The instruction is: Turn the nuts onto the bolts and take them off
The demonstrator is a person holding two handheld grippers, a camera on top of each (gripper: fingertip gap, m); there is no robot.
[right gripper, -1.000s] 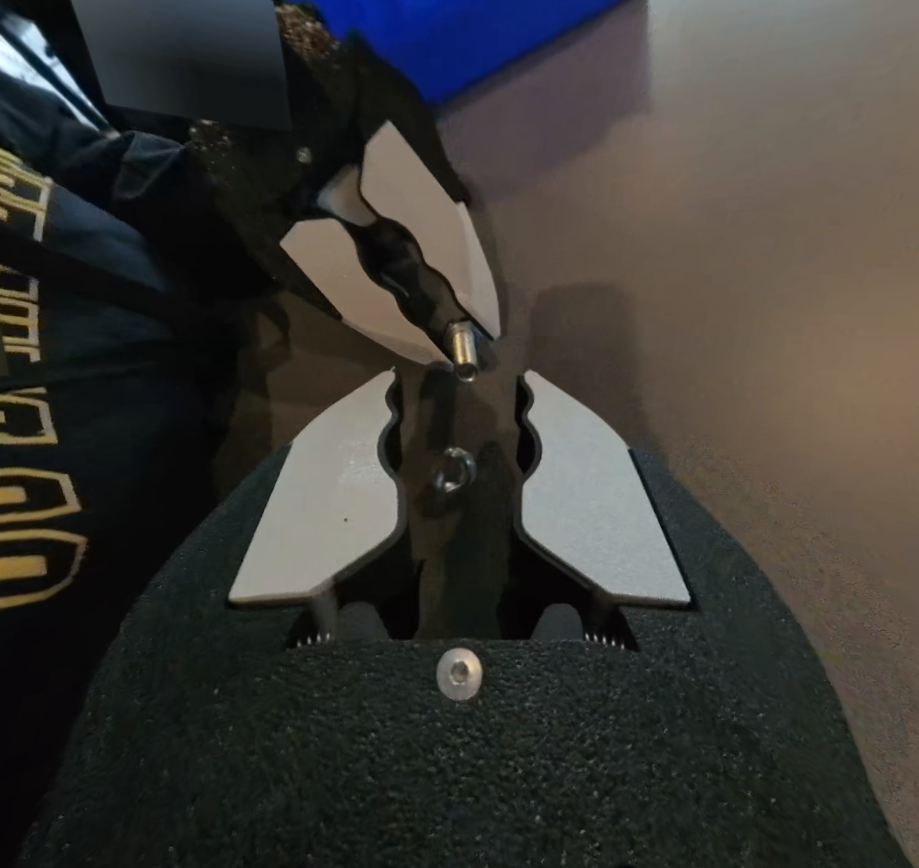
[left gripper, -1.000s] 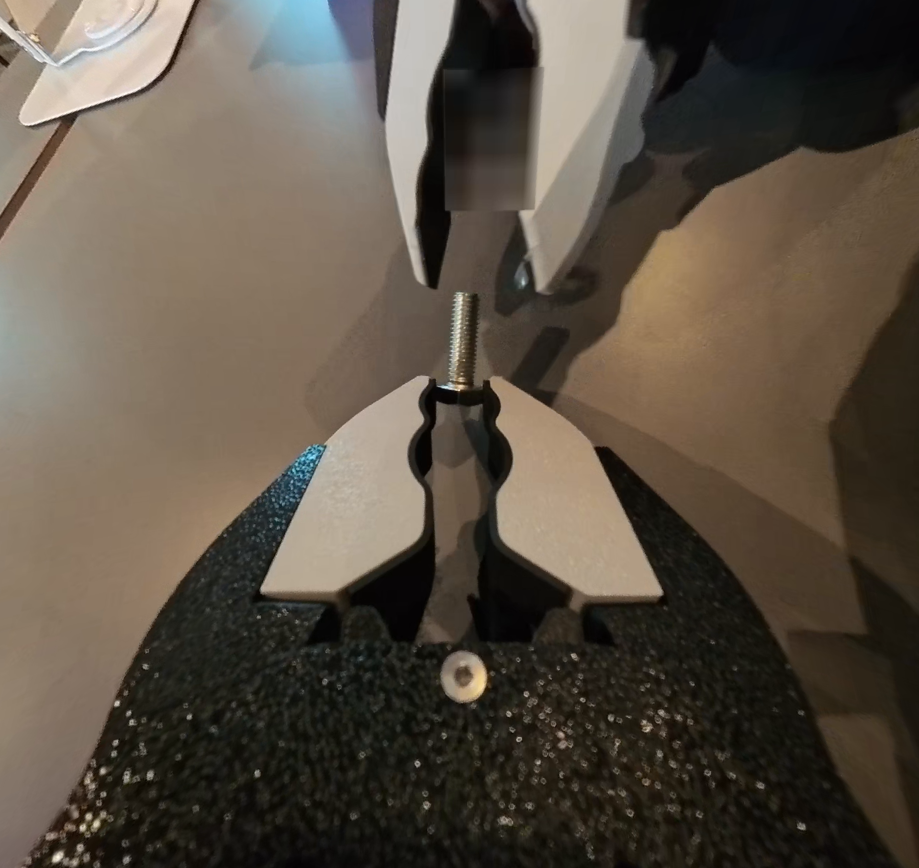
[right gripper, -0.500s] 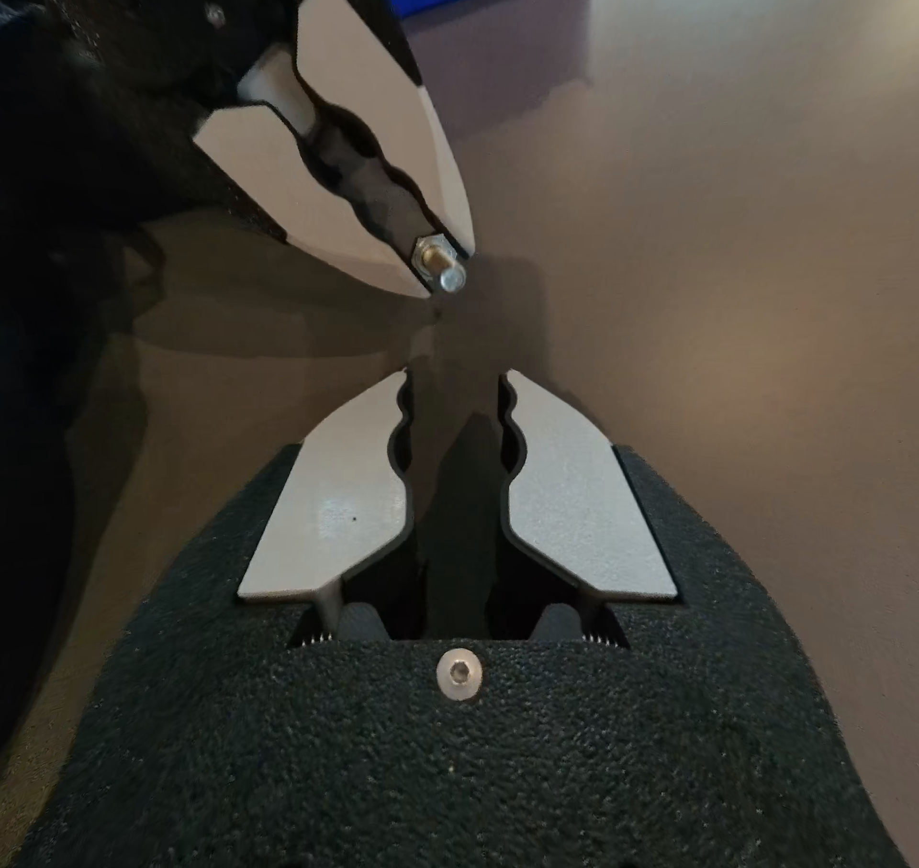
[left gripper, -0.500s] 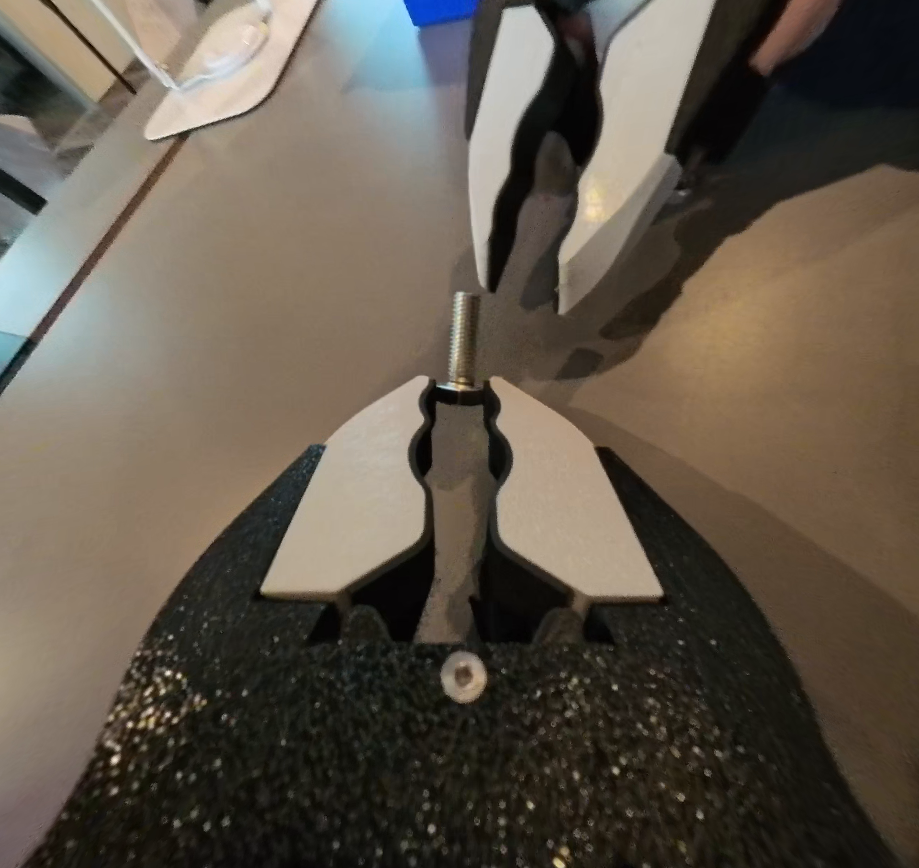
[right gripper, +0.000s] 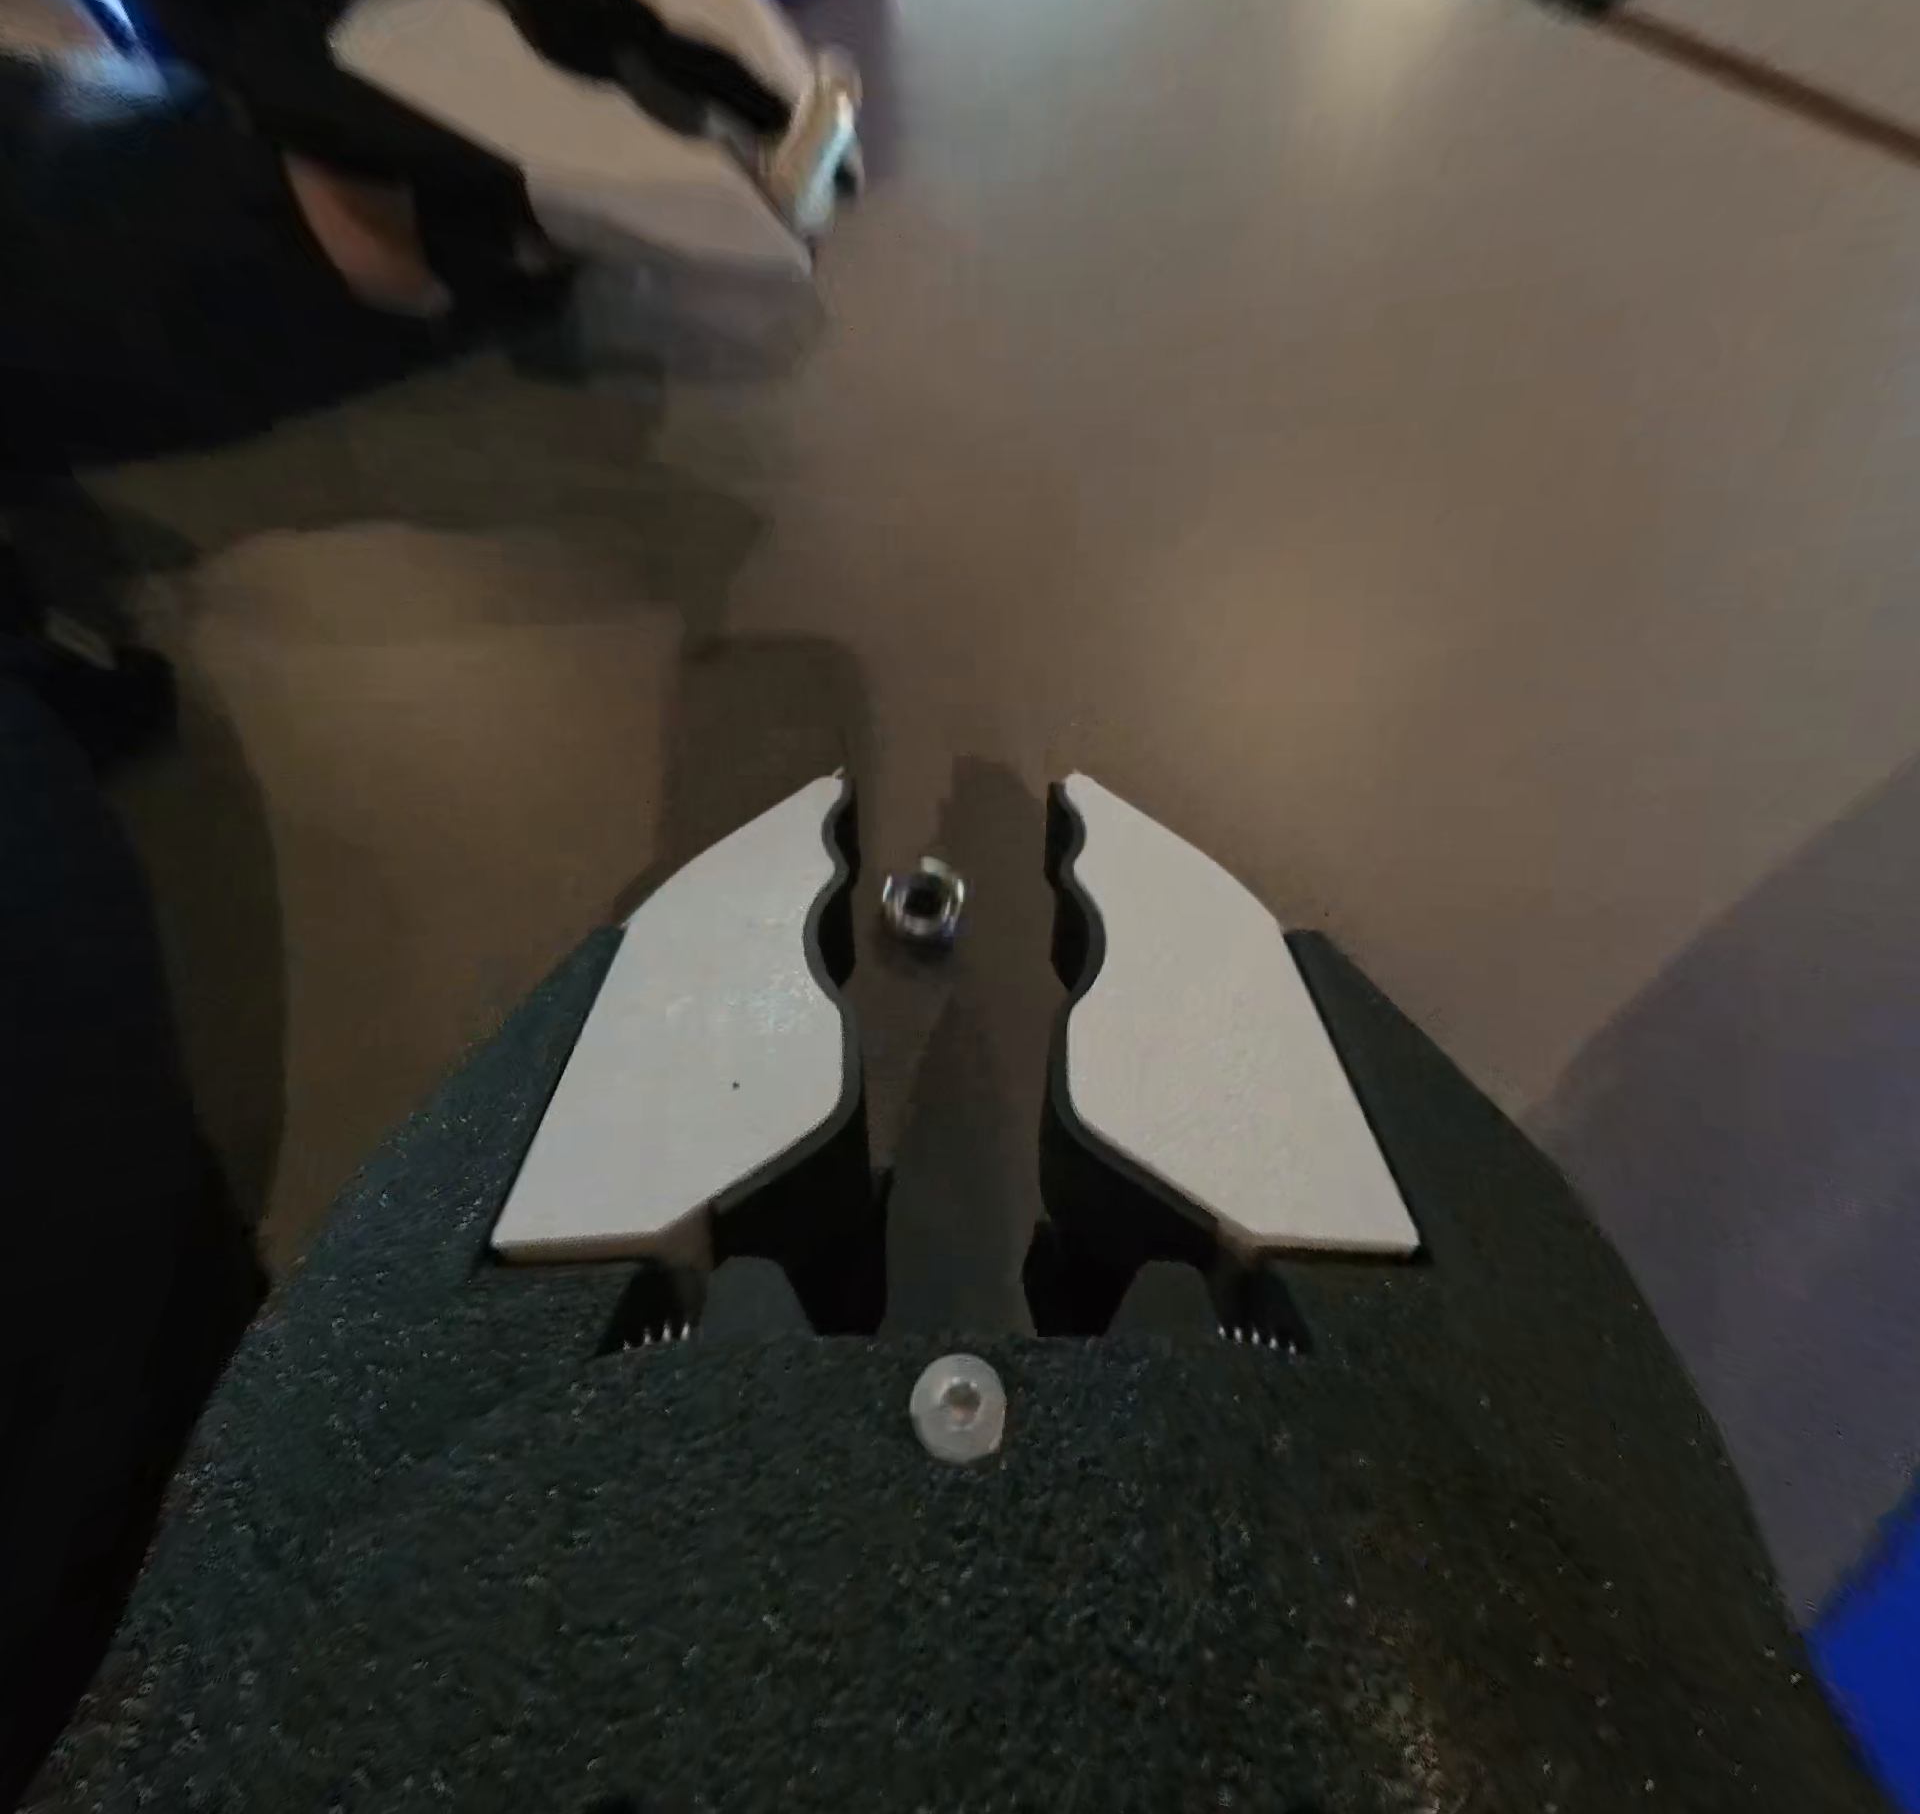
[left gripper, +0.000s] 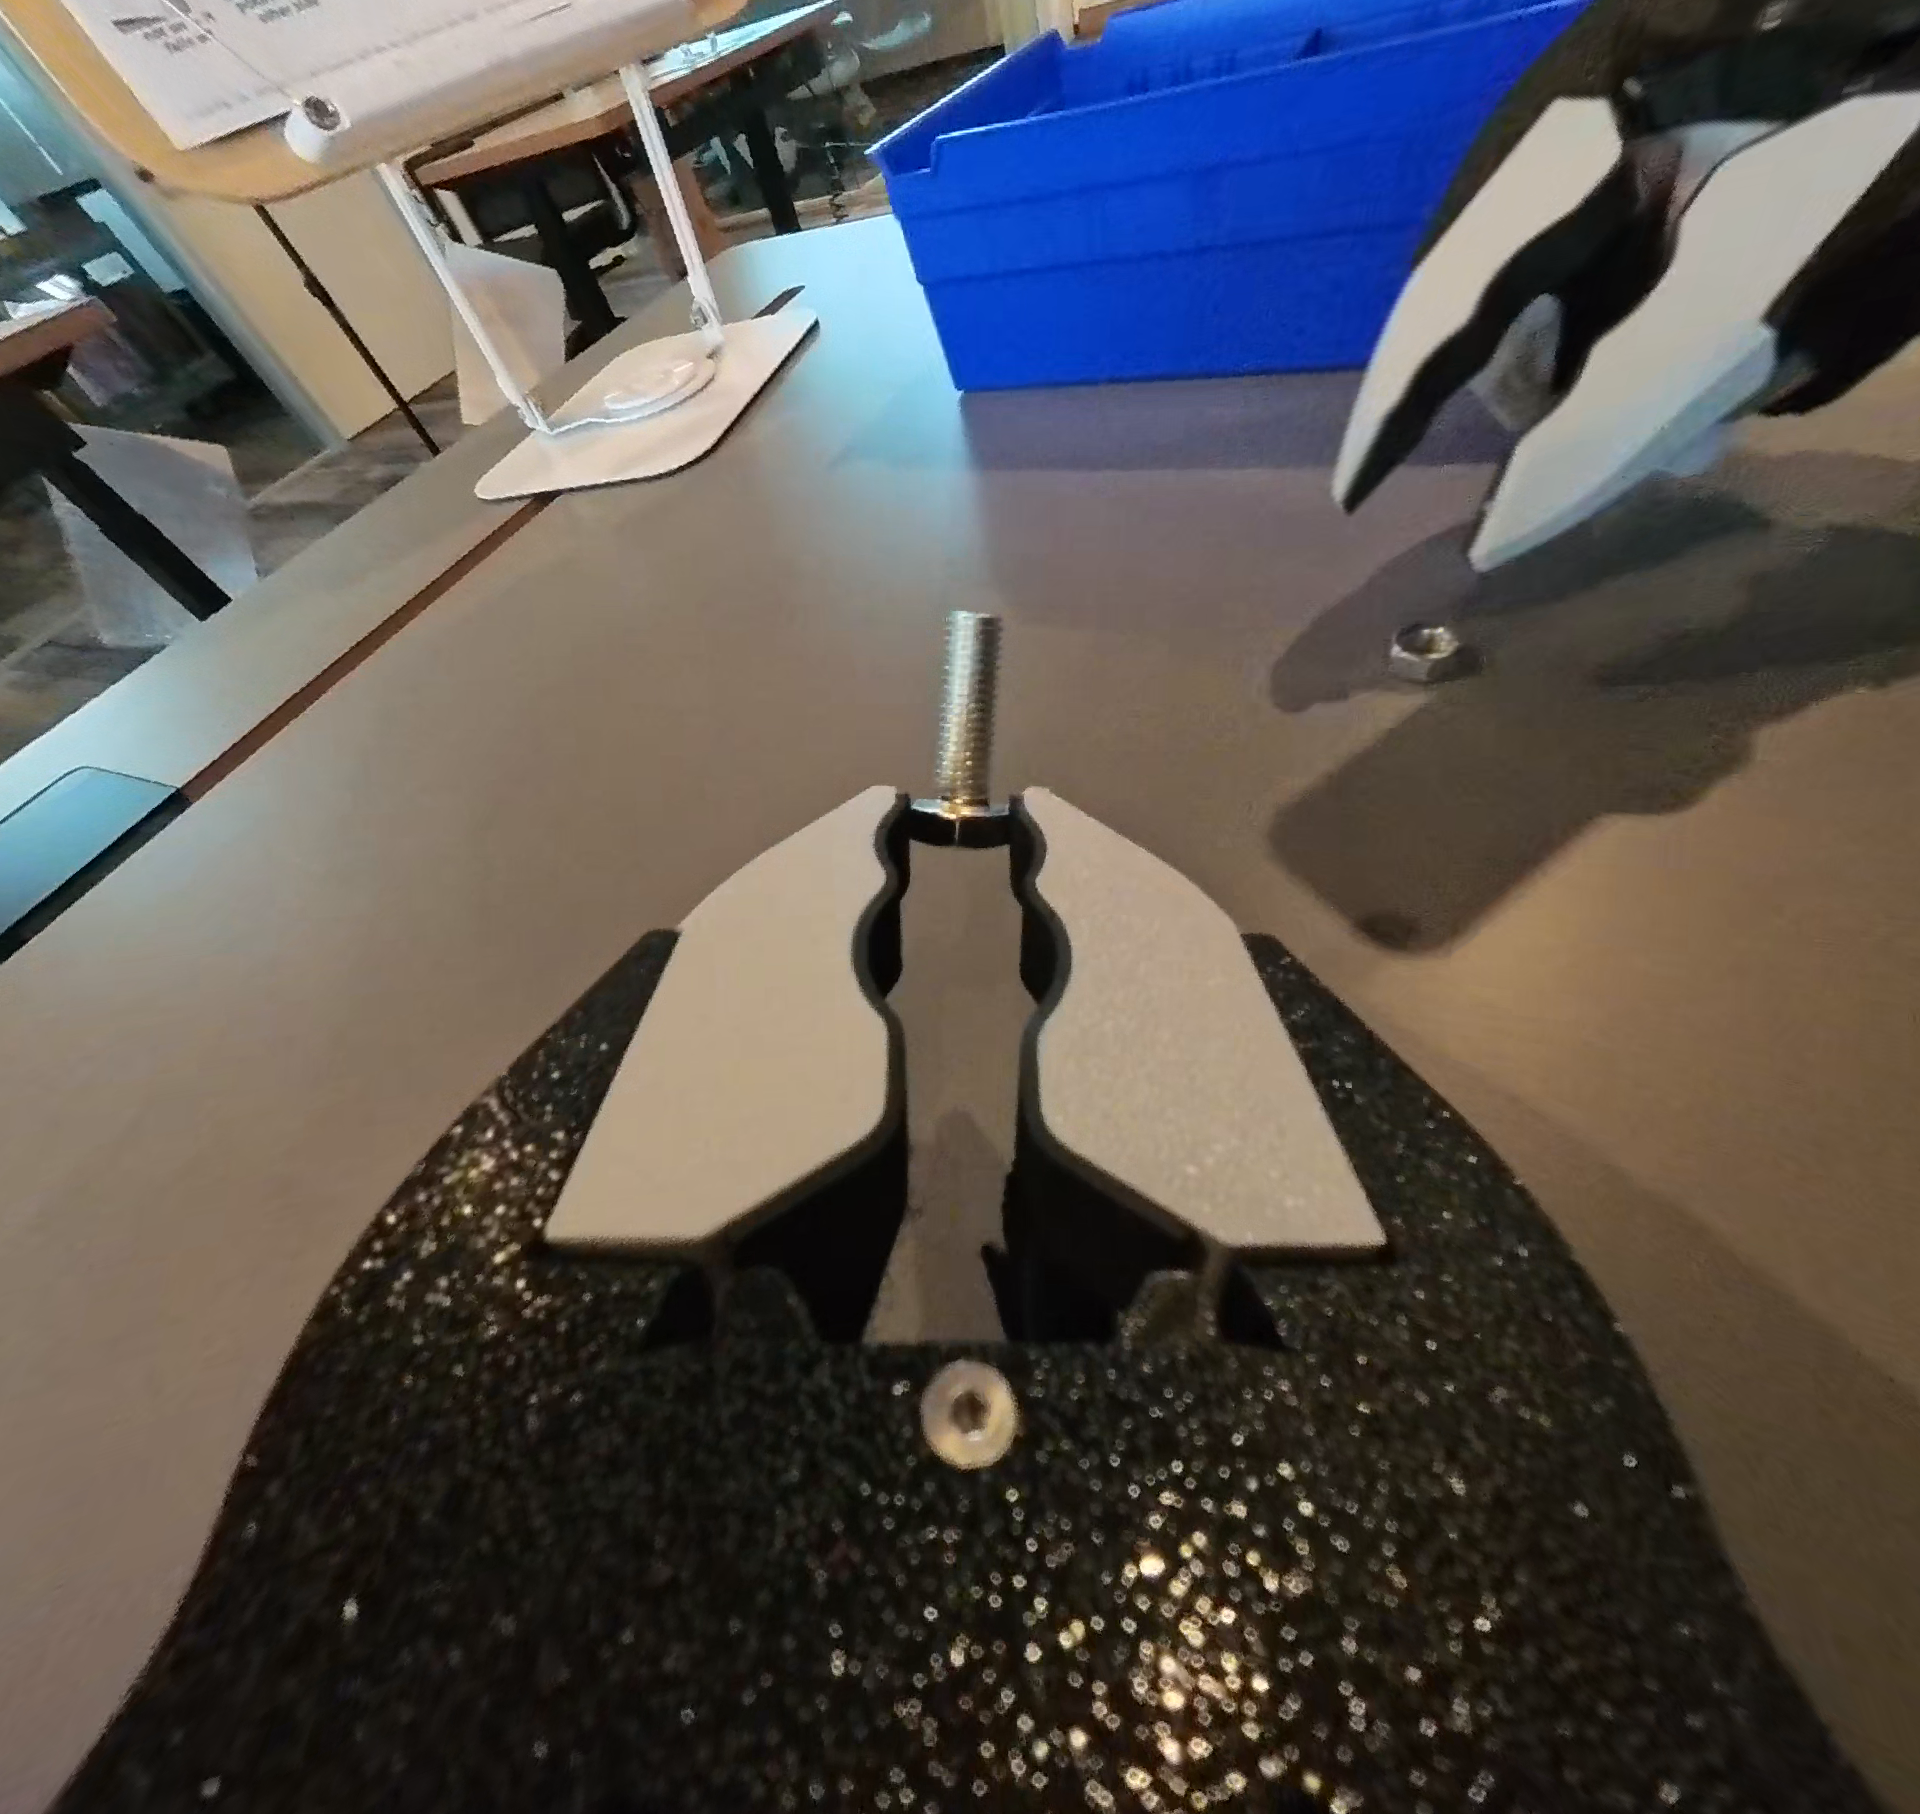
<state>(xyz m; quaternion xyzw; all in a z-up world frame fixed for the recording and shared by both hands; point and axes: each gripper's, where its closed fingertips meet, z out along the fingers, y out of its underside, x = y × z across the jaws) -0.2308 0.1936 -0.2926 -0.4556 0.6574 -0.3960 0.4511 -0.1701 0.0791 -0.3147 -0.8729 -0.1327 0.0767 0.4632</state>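
Note:
My left gripper [left gripper: 958, 808] is shut on the hex head of a silver bolt [left gripper: 966, 715], whose threaded shank points forward from the fingertips. A silver nut [left gripper: 1425, 650] lies flat on the grey table [left gripper: 520, 829]. My right gripper [left gripper: 1413, 528] hovers open just above that nut in the left wrist view. In the right wrist view the nut [right gripper: 923, 904] lies on the table between the open fingers of the right gripper [right gripper: 951, 808], apart from both. The left gripper with the bolt [right gripper: 826, 154] shows blurred at the upper left.
A blue plastic bin [left gripper: 1195, 237] stands at the back of the table. A white sign stand [left gripper: 644, 403] with a printed board is at the back left near the table edge. A person's dark sleeve [right gripper: 135, 310] is at the left in the right wrist view. My right fingertips sit around 15 centimetres from my left ones.
The right gripper has swung from in front of the bolt to the right and now hangs over the nut on the table. The left gripper has tilted up, still holding the bolt.

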